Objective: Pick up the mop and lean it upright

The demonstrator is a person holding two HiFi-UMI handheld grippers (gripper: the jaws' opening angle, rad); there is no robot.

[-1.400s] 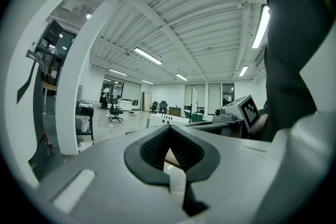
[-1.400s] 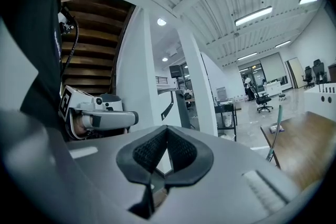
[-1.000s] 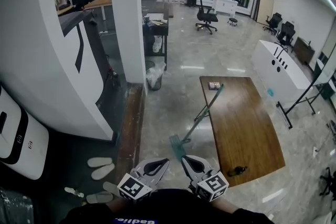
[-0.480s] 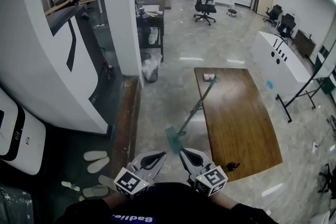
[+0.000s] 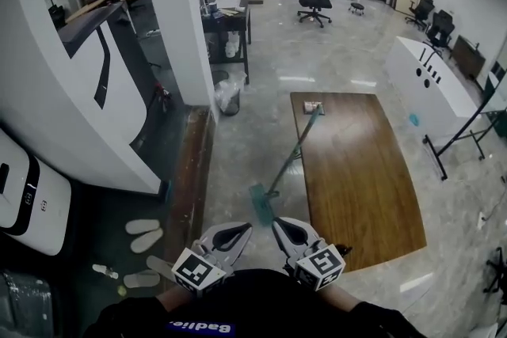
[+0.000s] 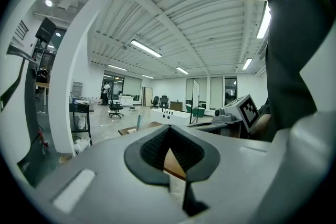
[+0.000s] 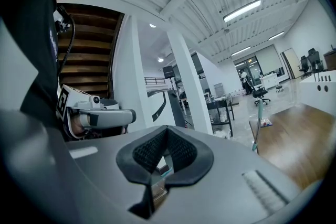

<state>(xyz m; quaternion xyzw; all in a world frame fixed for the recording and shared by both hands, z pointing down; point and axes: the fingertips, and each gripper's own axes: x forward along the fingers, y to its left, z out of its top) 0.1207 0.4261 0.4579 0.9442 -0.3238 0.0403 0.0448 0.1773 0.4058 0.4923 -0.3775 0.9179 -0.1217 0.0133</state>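
Closed tight: left hand-held gripper (image 5: 230,237), jaws meeting at the tips in its own view (image 6: 169,136), nothing between them. Same for the right hand-held gripper (image 7: 165,136), shut and empty, low in the head view (image 5: 291,237) just beside the left one. Both close to the body at the bottom of the frame, as a second ago, with no change in either jaw.

Not yet picked up: mop (image 5: 291,154), slanted, teal head down on the floor (image 5: 253,131) a little ahead of the two grippers, upper end of the handle propped against the far left corner of the wooden bench (image 5: 356,170), next to a small box (image 5: 314,107) lying there. Seen also as a thin teal pole in the left gripper view (image 6: 138,122) and the right gripper view (image 7: 255,134).

Compared with a second ago: mop in the same pose against the bench, but higher and more central in the head view, handle steeper in the frame, bench drawn further left. Pale slippers (image 5: 142,227) on the dark floor strip at left, likewise shifted slightly up the frame. Change of viewpoint only, no sign of the mop itself moved.
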